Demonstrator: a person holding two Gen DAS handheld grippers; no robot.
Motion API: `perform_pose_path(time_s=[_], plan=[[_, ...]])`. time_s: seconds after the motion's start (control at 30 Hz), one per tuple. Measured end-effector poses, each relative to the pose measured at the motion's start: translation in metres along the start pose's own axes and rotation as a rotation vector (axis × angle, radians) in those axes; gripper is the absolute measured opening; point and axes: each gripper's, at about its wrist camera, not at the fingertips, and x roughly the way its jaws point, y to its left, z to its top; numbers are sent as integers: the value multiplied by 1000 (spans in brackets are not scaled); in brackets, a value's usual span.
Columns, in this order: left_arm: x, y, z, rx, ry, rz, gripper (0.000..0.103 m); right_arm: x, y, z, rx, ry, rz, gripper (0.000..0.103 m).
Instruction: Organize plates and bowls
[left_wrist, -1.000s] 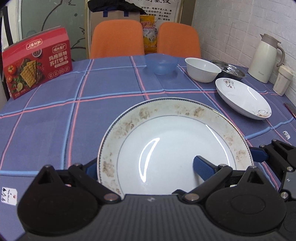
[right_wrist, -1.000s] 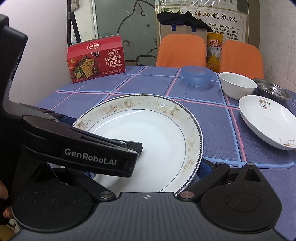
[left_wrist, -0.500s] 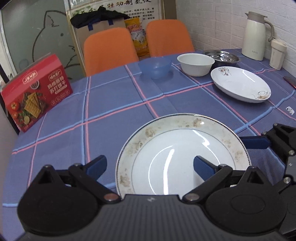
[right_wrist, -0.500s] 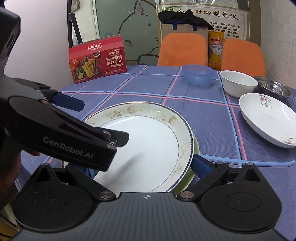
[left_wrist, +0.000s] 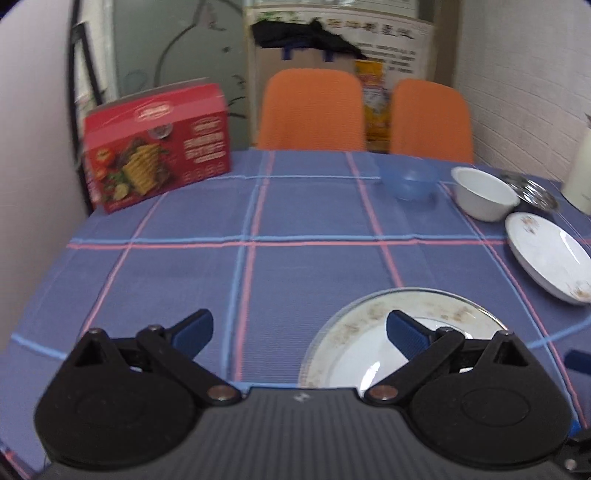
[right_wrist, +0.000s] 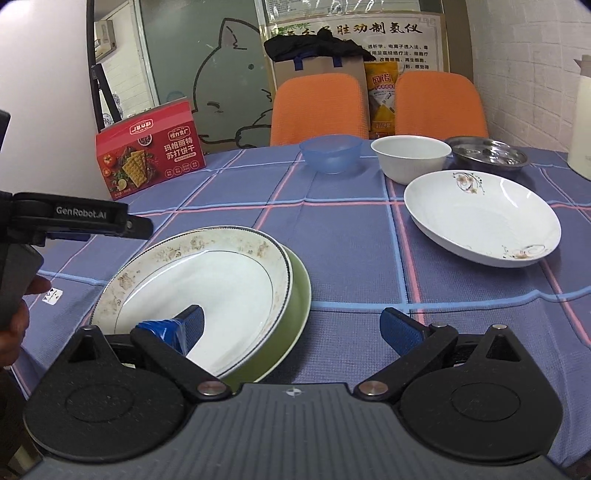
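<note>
A speckled-rim white plate (right_wrist: 207, 280) lies stacked in a green plate (right_wrist: 295, 306). Further back rest a floral deep plate (right_wrist: 480, 225), a white bowl (right_wrist: 410, 157), a blue plastic bowl (right_wrist: 330, 153) and a steel bowl (right_wrist: 489, 155).

A white plate with a speckled brown rim (right_wrist: 207, 280) sits on a green plate (right_wrist: 295, 295) near the tabletop's front edge. A white deep plate with flower prints (right_wrist: 480, 218) lies to their right; a blue plastic bowl (right_wrist: 330, 153), a white bowl (right_wrist: 410, 157) and a steel dish (right_wrist: 489, 153) line the back edge.
</note>
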Motion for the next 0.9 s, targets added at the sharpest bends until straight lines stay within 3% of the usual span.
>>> perform_pose_path(time_s=[0.1,0.2,0.33,0.43,0.8,0.9], plan=[[5,27,-1,-65,19,105,99,-1,-6,-1,19,-4,7,89],[10,38,-8,-55,74,133,99,0,-10,1,37,-14,12,89],[13,25,-21,11,98,129,99,1,-12,2,51,-14,23,89],[9,13,-24,77,60,184,99,0,-14,1,53,-9,22,89],[6,6,-16,129,30,164,99,-8,-42,5,118,-36,-1,89],[4,7,-1,79,8,117,99,-19,-60,13,109,-79,-55,89]])
